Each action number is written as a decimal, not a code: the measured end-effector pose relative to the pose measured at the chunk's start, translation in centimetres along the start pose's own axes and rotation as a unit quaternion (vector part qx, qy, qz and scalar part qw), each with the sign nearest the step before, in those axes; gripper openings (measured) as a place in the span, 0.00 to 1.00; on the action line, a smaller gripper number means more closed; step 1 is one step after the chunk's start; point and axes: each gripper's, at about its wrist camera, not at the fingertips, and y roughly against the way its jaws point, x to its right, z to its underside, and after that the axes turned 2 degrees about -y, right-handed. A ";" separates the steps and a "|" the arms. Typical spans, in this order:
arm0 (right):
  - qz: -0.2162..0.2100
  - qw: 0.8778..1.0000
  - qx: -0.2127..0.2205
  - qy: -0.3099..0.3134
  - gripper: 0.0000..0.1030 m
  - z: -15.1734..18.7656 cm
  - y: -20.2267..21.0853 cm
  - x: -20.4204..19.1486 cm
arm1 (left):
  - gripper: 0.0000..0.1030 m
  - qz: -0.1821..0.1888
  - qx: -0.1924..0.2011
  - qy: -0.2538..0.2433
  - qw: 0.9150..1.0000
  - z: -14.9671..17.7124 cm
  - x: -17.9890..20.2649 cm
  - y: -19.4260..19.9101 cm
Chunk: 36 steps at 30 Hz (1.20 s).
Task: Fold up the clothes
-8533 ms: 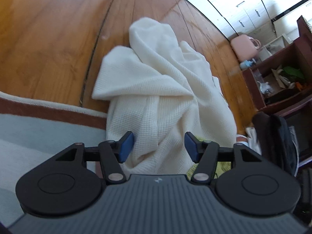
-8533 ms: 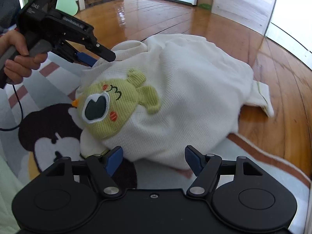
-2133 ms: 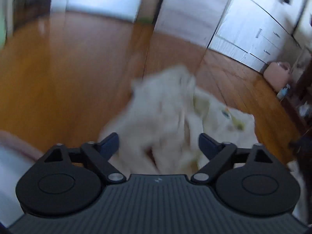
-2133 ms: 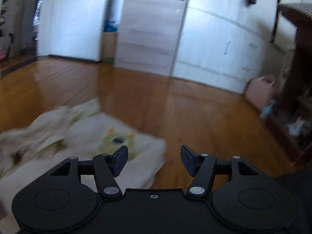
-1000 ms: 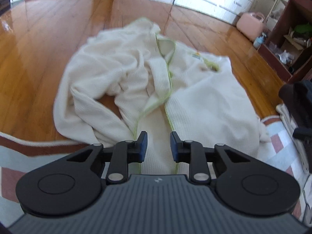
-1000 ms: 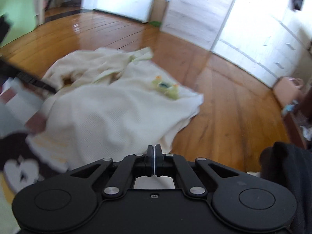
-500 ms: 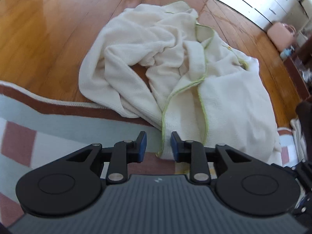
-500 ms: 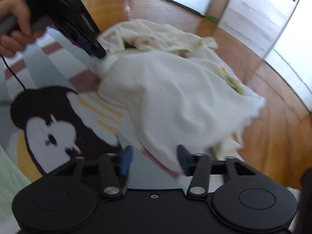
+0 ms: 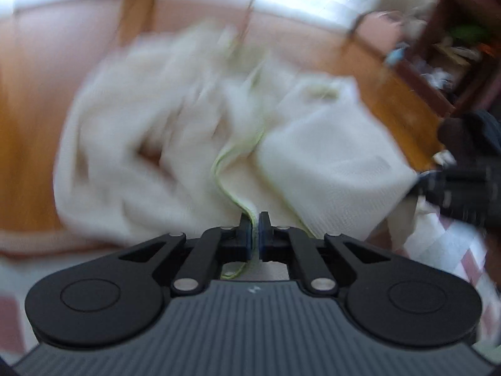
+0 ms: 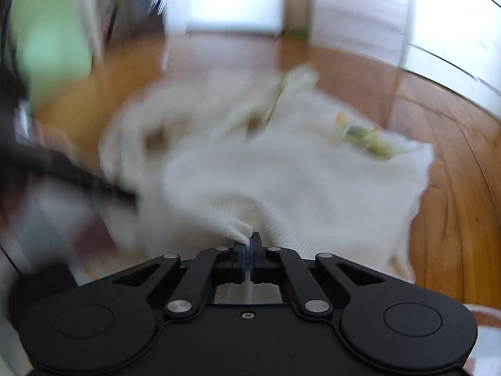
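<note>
Jaws of the left gripper [image 9: 255, 230], ajar half a second ago, now pinch the cream waffle-knit garment's [image 9: 328, 156] green-piped edge. Those of the right gripper [image 10: 249, 252], open before, now clamp its near hem.

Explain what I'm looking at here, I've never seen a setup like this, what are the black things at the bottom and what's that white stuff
These are two pictures from small wide-angle cameras, one mounted on each of two handheld grippers. A person holds one tool in each hand; there is no robot arm. The black shapes at the bottom are the tools themselves, seen from behind, looking along their two fingers.

In the left wrist view, the left gripper is shut on the green-trimmed edge of a cream garment. In the right wrist view, the right gripper is pinched shut on another bit of the same garment, which has a small green patch on it.

The garment lies mostly on a wooden floor, its near edge over a patterned rug. Both pictures are blurred, which suggests fast motion. The job is folding clothes.
</note>
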 end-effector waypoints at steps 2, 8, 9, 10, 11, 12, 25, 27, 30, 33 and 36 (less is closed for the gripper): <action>0.026 0.999 0.036 -0.029 0.02 -1.1 2.9 1.7 | 0.03 0.029 0.057 -0.003 0.998 -1.4 1.3 2.2; 0.170 0.979 0.109 0.001 0.02 -2.3 10.8 3.6 | 0.03 0.078 0.089 -0.001 0.993 -2.7 4.1 5.4; 0.210 0.971 0.106 0.036 0.02 -1.8 11.0 2.9 | 0.03 0.082 0.078 -0.006 0.994 -2.5 4.9 5.3; 0.236 0.965 0.091 0.064 0.02 -1.2 10.6 2.4 | 0.03 0.082 0.070 -0.013 0.994 -2.3 5.5 4.8; 0.248 0.963 0.073 0.072 0.02 -0.5 10.0 2.5 | 0.03 0.078 0.062 -0.019 0.995 -2.2 6.2 4.2; 0.261 0.961 0.055 0.069 0.02 0.2 9.0 2.8 | 0.03 0.077 0.061 -0.021 0.995 -2.1 6.5 3.5; 0.307 0.946 0.098 0.020 0.02 -2.9 8.6 4.9 | 0.67 0.107 -0.070 -0.003 0.992 0.1 4.0 -2.3; 0.297 0.947 0.120 0.029 0.02 -5.2 9.1 4.6 | 0.67 0.084 -0.104 -0.035 0.990 1.4 5.3 -4.2; 0.272 0.953 0.132 0.018 0.02 -6.9 9.1 4.4 | 0.67 0.043 -0.091 -0.044 0.994 2.5 6.1 -6.2; 0.245 0.961 0.128 0.001 0.02 -7.2 8.6 4.1 | 0.23 0.004 -0.052 -0.047 0.998 2.3 6.0 -6.6; 0.224 0.967 0.124 -0.012 0.02 -7.2 8.3 3.9 | 0.08 -0.038 -0.004 -0.047 0.998 0.6 4.8 -4.4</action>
